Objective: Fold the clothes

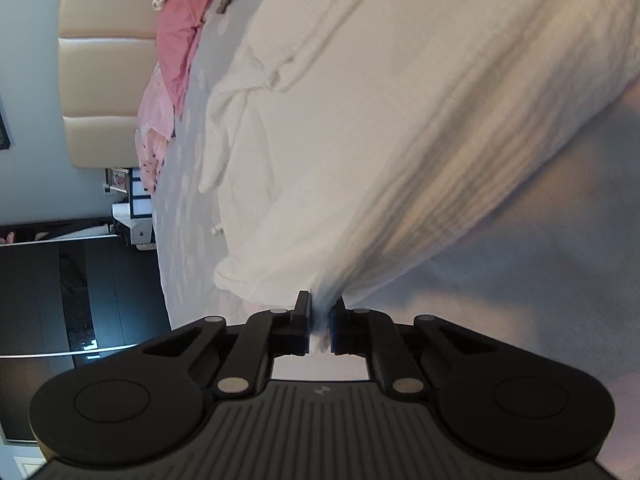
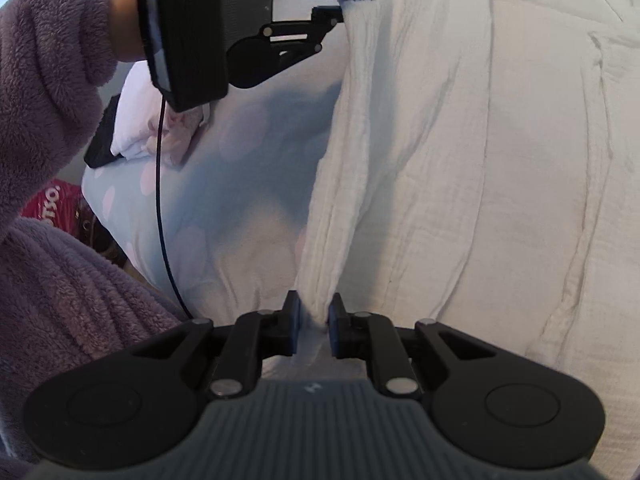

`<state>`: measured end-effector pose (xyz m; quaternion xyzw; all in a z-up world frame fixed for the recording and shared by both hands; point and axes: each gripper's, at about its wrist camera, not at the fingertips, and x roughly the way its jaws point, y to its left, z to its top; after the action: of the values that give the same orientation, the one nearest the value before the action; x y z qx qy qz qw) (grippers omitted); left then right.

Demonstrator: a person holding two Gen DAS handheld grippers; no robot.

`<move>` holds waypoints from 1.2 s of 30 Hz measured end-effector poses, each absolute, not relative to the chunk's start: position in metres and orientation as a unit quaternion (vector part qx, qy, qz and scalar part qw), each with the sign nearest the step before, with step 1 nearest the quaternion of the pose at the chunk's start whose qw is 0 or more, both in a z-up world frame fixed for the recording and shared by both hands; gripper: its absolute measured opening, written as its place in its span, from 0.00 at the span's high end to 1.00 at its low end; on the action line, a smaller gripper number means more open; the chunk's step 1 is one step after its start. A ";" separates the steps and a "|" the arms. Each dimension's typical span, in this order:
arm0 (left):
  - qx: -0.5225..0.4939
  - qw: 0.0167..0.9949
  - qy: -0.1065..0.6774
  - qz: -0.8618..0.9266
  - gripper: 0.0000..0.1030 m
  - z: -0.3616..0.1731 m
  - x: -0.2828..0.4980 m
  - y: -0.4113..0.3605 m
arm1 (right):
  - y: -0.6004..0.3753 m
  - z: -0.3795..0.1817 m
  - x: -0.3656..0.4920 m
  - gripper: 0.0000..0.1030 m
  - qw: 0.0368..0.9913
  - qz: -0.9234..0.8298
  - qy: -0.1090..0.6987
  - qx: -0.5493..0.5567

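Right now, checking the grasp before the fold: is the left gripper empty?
No, the left gripper pinches an edge of the white garment between its fingers.

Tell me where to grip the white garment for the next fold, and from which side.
Grip the white garment along its raised, bunched edge, near the two ends, coming from the bare-bedspread side. That edge is lifted clear and gathered thin enough to pinch; the rest lies flat. The left gripper and right gripper are already closed on it there.
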<state>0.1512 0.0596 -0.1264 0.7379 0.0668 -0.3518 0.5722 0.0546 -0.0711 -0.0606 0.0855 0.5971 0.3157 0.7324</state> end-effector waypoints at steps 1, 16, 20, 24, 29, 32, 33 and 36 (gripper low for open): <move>0.738 0.571 0.062 -0.353 0.94 -0.121 0.151 0.055 | -0.074 -0.060 0.053 0.85 0.732 0.316 0.597 0.095; 0.755 0.493 0.049 -0.428 0.94 -0.126 0.163 -0.067 | -0.150 -0.075 0.042 0.85 0.736 0.255 0.604 0.171; 0.752 0.485 0.085 -0.439 0.94 -0.135 0.171 -0.082 | -0.168 -0.085 0.043 0.85 0.734 0.233 0.612 0.181; 0.747 0.475 0.121 -0.449 0.94 -0.143 0.180 -0.096 | -0.185 -0.090 0.047 0.86 0.738 0.212 0.615 0.177; 0.741 0.471 0.159 -0.451 0.91 -0.154 0.189 -0.110 | -0.191 -0.098 0.051 0.86 0.737 0.202 0.620 0.178; 0.728 0.495 0.176 -0.441 0.86 -0.155 0.195 -0.113 | -0.193 -0.099 0.052 0.86 0.740 0.199 0.619 0.174; 0.719 0.508 0.184 -0.437 0.81 -0.152 0.199 -0.113 | -0.194 -0.099 0.052 0.86 0.741 0.199 0.618 0.173; 0.697 0.546 0.196 -0.421 0.55 -0.137 0.207 -0.112 | -0.187 -0.099 0.051 0.85 0.742 0.197 0.618 0.171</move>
<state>0.2072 -0.1115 -0.1375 0.6974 0.1961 -0.4213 0.5456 0.0512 -0.1872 -0.0988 0.1706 0.6176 0.1970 0.7420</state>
